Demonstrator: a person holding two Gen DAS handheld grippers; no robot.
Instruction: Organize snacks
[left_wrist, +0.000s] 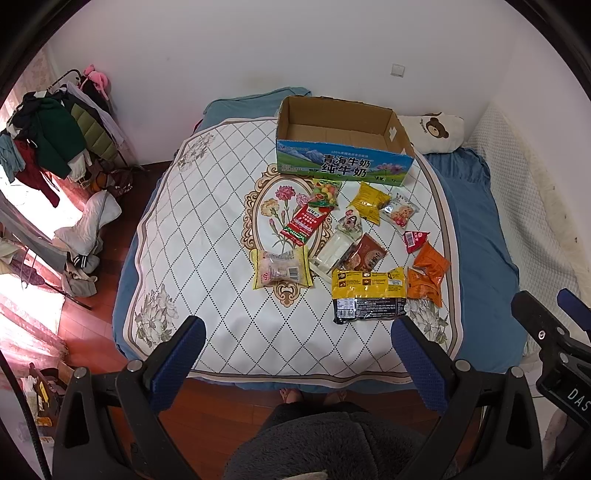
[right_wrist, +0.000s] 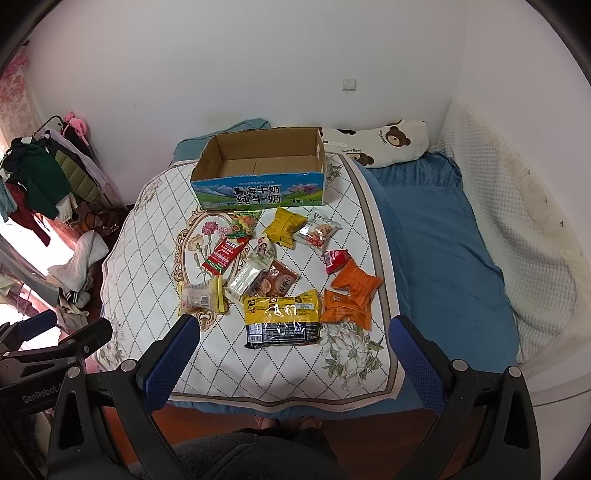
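Observation:
An empty cardboard milk box stands open at the far side of the bed. Several snack packets lie on the patterned cloth in front of it: a big yellow-and-black pack, two orange packs, a red packet, a pale bun pack. My left gripper is open and empty, held high above the bed's near edge. My right gripper is open and empty too, beside it.
The patterned white cloth covers a blue bed. A bear pillow lies by the wall. A clothes rack and laundry stand on the left. Wooden floor and the person's feet are below.

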